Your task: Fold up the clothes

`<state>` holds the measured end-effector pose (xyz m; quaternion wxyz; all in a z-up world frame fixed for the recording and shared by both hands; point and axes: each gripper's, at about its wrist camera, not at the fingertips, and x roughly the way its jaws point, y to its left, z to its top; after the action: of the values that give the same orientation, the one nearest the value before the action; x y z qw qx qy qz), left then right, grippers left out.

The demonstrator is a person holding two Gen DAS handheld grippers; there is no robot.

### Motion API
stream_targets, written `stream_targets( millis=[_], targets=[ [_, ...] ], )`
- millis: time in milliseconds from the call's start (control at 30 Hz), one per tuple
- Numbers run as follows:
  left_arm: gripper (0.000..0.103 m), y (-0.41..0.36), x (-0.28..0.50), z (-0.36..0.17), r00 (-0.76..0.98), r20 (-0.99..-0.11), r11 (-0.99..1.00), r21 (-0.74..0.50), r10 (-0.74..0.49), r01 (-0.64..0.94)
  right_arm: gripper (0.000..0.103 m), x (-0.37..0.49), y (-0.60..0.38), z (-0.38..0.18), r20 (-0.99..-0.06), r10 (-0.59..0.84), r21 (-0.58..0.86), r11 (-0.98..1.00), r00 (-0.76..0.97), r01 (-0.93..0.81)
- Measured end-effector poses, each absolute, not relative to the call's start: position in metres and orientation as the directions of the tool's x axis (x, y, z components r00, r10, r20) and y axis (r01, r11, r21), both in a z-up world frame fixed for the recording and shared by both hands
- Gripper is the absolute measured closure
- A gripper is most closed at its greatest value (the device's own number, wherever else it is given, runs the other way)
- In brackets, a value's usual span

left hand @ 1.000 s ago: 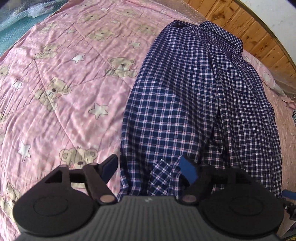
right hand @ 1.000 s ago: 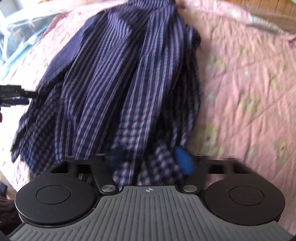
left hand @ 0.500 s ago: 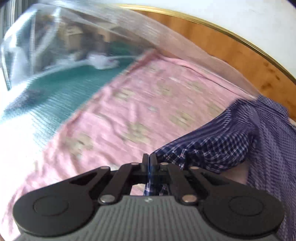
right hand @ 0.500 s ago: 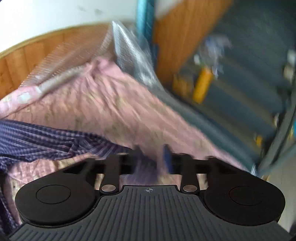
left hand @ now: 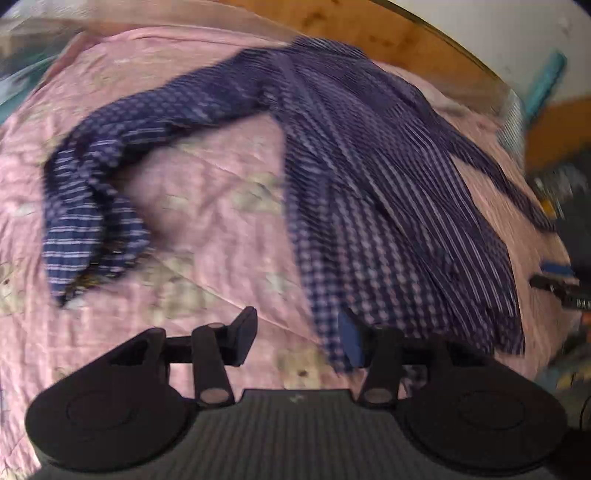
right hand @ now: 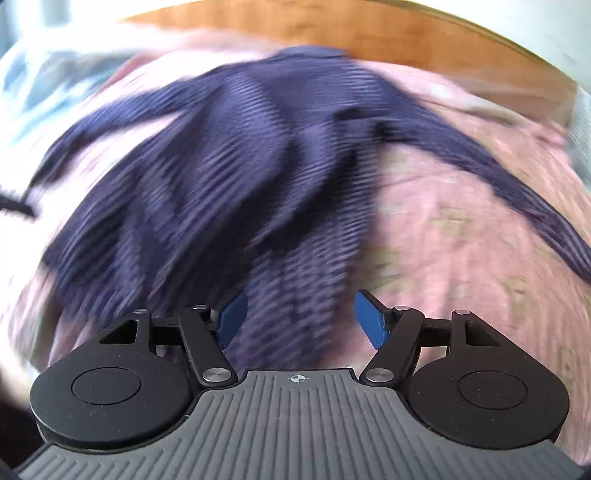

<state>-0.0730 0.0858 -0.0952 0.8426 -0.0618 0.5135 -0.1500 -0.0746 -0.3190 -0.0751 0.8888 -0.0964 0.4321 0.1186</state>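
**Checked shirt spread on a pink quilt, both tongs open**

A dark blue checked shirt (left hand: pixel 369 177) lies spread on a pink quilt (left hand: pixel 207 206), collar toward a wooden headboard (left hand: pixel 388 33). One sleeve (left hand: pixel 96 177) trails out to the left and bends back. The left tongs (left hand: pixel 297 338) are wide open and hold nothing, with the shirt's hem just beside the right finger. The right tongs (right hand: pixel 301 317) are also wide open and empty, hovering over the hem. The right view is blurred.
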Motion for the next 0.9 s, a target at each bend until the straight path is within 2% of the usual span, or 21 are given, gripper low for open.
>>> stream_targets(
  millis=[67, 167, 233, 267, 333, 367, 433, 467, 500, 633, 767, 800, 867, 900],
  targets=[
    [0.038, 0.066, -0.081, -0.108, 0.397, -0.864, 0.946, -0.240, -0.310, 0.217, 0.035, -0.094, -0.307, -0.079, -0.802, 0.143, -0.107, 0.921, 0.579, -0.376],
    [0.031, 0.067, -0.081, -0.119, 0.381, -0.853, 0.935, -0.321, -0.356, 0.154, 0.034, -0.115, -0.304, -0.083, -0.817, 0.171, -0.118, 0.885, 0.550, -0.450],
    [0.028, 0.065, -0.077, -0.121, 0.381, -0.841, 0.923, -0.359, -0.384, 0.139, 0.030, -0.126, -0.302, -0.087, -0.821, 0.190, -0.128, 0.857, 0.538, -0.499],
    [0.028, 0.061, -0.074, -0.121, 0.389, -0.839, 0.924, -0.354, -0.381, 0.143, 0.022, -0.123, -0.297, -0.092, -0.825, 0.198, -0.134, 0.841, 0.529, -0.524],
    [0.028, 0.053, -0.068, -0.122, 0.407, -0.834, 0.928, -0.340, -0.372, 0.151, 0.022, -0.121, -0.289, -0.102, -0.826, 0.192, -0.169, 0.813, 0.530, -0.557],
    [0.033, 0.050, -0.065, -0.120, 0.421, -0.826, 0.927, -0.341, -0.374, 0.154, 0.029, -0.118, -0.286, -0.104, -0.816, 0.166, -0.204, 0.814, 0.553, -0.545],
    [0.068, 0.048, -0.060, -0.114, 0.445, -0.805, 0.920, -0.359, -0.392, 0.159, 0.065, -0.106, -0.287, -0.102, -0.818, 0.159, -0.165, 0.856, 0.553, -0.490],
    [0.100, 0.049, -0.058, -0.109, 0.446, -0.796, 0.911, -0.383, -0.410, 0.155, 0.100, -0.100, -0.292, -0.098, -0.817, 0.159, -0.134, 0.882, 0.555, -0.451],
    [0.103, 0.053, -0.057, -0.102, 0.462, -0.790, 0.912, -0.389, -0.403, 0.131, 0.103, -0.098, -0.299, -0.092, -0.798, 0.147, -0.133, 0.903, 0.584, -0.408],
    [0.103, 0.102, -0.072, -0.057, 0.546, -0.729, 0.875, -0.484, -0.413, 0.016, 0.103, -0.103, -0.340, -0.072, -0.754, 0.137, -0.012, 0.975, 0.642, -0.222],
    [0.103, 0.160, -0.095, -0.042, 0.575, -0.767, 0.901, -0.418, -0.285, -0.111, 0.103, -0.109, -0.381, -0.053, -0.711, 0.112, 0.125, 0.992, 0.695, -0.032],
    [0.103, 0.169, -0.097, -0.045, 0.569, -0.784, 0.918, -0.379, -0.249, -0.121, 0.103, -0.111, -0.391, -0.048, -0.700, 0.103, 0.160, 0.987, 0.707, 0.015],
    [0.102, 0.160, -0.098, -0.056, 0.551, -0.789, 0.931, -0.360, -0.270, -0.060, 0.103, -0.114, -0.411, -0.039, -0.680, 0.082, 0.231, 0.967, 0.729, 0.107],
    [0.092, 0.149, -0.098, -0.060, 0.545, -0.787, 0.937, -0.350, -0.289, -0.009, 0.103, -0.113, -0.407, -0.038, -0.680, 0.080, 0.224, 0.969, 0.729, 0.103]
  ],
)
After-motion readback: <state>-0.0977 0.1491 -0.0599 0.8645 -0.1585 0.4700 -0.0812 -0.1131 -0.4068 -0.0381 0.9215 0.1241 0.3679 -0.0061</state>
